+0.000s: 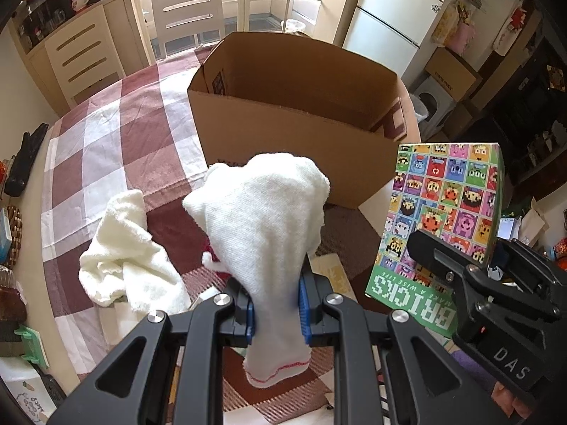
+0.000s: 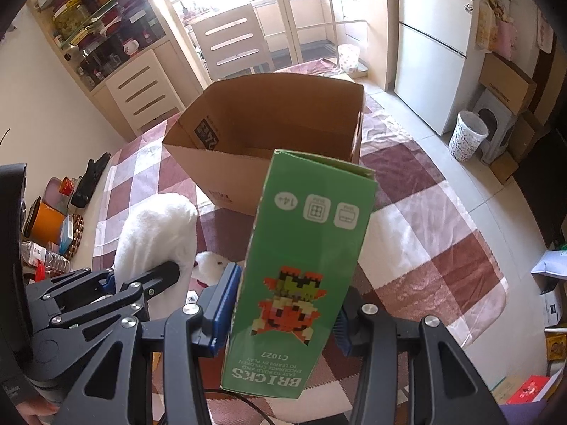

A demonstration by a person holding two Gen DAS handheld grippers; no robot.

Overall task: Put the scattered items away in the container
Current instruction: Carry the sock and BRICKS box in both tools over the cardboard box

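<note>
Both tongs point steeply down toward the checked worktop (image 1: 106, 113), short of the open cardboard box (image 1: 301, 120). The left tongs (image 1: 277, 310) are clenched on a white cloth (image 1: 262, 219), which stands up between the blue pads before the box. The right tongs (image 2: 281, 313) grasp the green bricks box (image 2: 304, 265), held upright before the cardboard box. A second white towel (image 1: 124, 248) lies on the worktop, left of the cardboard box's near corner.
</note>
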